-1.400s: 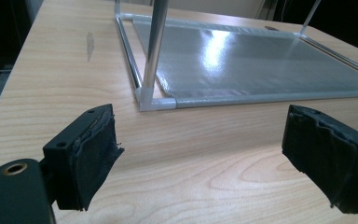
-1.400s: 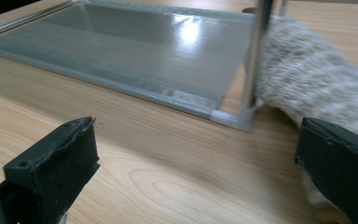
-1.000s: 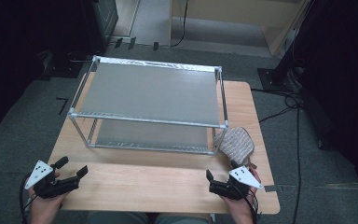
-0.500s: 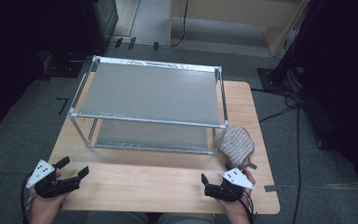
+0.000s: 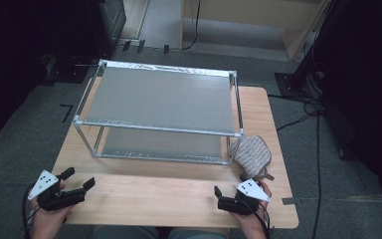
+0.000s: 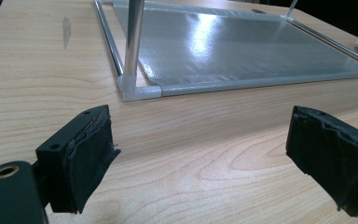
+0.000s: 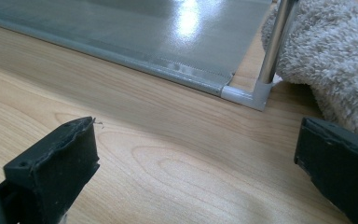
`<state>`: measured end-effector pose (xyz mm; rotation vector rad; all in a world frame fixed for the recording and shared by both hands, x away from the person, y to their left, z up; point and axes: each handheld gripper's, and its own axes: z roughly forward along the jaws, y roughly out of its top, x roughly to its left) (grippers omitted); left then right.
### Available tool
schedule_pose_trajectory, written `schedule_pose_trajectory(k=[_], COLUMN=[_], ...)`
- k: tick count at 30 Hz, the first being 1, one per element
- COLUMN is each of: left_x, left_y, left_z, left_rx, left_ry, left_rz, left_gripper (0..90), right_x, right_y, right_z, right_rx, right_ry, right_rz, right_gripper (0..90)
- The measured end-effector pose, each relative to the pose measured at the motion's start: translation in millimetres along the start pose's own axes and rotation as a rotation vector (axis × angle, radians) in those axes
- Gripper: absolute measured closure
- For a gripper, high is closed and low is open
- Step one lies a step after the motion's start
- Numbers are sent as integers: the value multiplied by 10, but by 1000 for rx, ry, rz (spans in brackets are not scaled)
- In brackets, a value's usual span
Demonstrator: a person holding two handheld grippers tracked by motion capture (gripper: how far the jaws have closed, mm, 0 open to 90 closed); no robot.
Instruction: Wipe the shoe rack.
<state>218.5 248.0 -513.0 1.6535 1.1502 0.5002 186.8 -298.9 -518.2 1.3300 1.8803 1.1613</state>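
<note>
Wooden table point(image 5: 179, 191): both tongs, left point(image 5: 77, 180) and right point(image 5: 229, 186), agape beside towel point(image 5: 252, 157).

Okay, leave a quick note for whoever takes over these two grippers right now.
Left gripper: open, holding nothing, low over the table's near left edge.
Right gripper: open, holding nothing, at the near right, close to the fluffy mitt.
The mitt lies on the table beside the two-tier shelf's front right post, apparently touching it.
Done: nothing picked up; both shelf tiers look bare.
Left, likely: grasp the mitt with the right gripper, perhaps to place it on the shelf.
</note>
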Motion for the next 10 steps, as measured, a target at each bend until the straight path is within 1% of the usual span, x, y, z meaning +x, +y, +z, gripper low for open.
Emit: schedule_pose_trajectory(k=[10], left_x=[-1], left_y=[1], left_z=[1], left_rx=[1], left_ry=[-2], left_rz=[3], left_gripper=[73], right_x=[-3], right_y=[-1], right_z=[5], right_rx=[4], right_ry=[-2], right_rz=[0], right_gripper=[0])
